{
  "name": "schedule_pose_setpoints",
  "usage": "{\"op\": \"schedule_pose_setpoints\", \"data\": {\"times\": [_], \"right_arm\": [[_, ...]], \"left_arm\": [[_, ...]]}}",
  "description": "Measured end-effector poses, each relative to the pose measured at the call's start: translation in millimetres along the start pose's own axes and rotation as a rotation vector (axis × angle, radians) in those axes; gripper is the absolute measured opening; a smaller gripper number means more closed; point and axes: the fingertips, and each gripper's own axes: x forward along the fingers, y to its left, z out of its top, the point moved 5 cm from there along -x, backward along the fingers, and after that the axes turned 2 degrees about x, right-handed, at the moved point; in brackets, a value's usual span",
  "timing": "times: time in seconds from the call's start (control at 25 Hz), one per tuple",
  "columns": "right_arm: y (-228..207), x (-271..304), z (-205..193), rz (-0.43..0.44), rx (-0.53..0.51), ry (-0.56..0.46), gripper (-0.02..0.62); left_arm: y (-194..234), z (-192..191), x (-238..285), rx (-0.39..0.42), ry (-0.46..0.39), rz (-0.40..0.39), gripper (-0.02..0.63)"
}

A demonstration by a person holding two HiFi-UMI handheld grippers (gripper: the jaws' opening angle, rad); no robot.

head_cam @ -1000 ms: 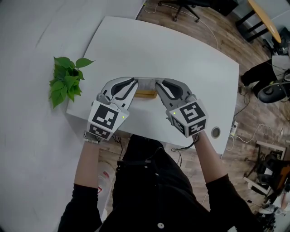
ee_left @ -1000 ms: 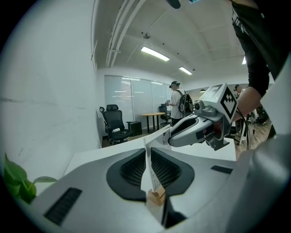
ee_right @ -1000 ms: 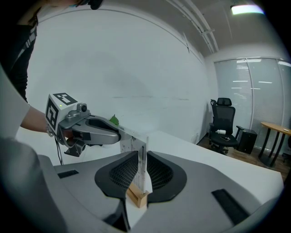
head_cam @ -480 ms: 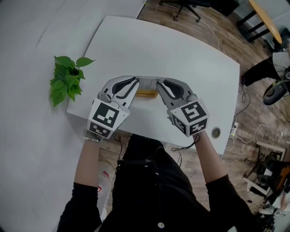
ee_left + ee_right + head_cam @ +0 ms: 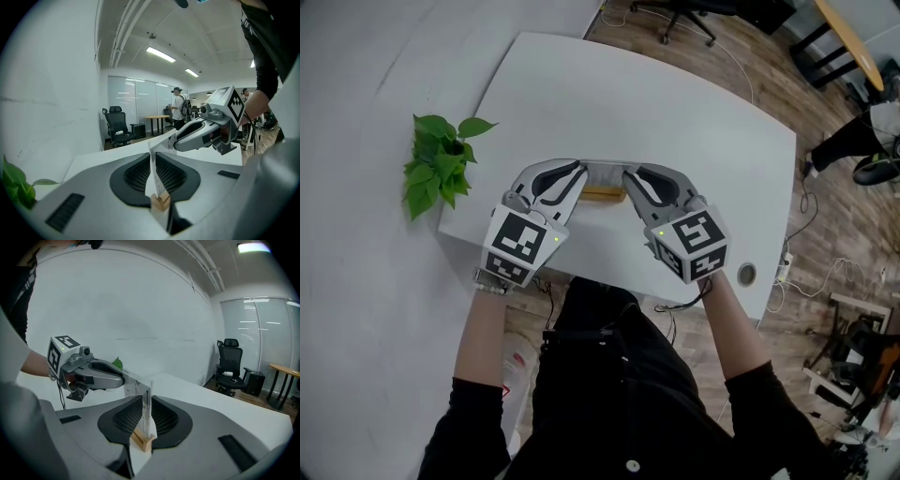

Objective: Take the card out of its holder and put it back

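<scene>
bright even light from ceiling strips [image 5: 161,54]; fisheye edges dark, bent; sharp focus.

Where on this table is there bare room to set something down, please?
The far half of the table, beyond the card, is bare, as is the right side toward the cable hole. The near middle is crowded: left gripper and right gripper grip the card in its holder; a plant borders the left corner.

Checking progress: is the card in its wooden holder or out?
In: the card stands upright, its foot seated in the wooden holder, per both gripper views.
</scene>
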Motion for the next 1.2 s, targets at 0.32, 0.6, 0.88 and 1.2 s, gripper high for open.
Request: {"op": "schedule_pose_setpoints", "data": {"times": [0.32,0.6,0.88,1.2], "right_arm": [[1,3,-4,-0.003,-0.002,0.013,0.089],[2,10,-13,-0.004,-0.005,0.031,0.089],[1,13,-20,-0.009,-0.006,0.053,0.089],[-2,18,-30,-0.016,-0.010,0.082,0.087]], "left_arm": [[0,-7,1,-0.010,0.013,-0.004,0.048],[0,-18,4,-0.013,0.036,-0.011,0.048],[0,-25,9,-0.017,0.058,-0.021,0.048],[-1,-34,16,-0.011,0.080,-0.035,0.048]]}}
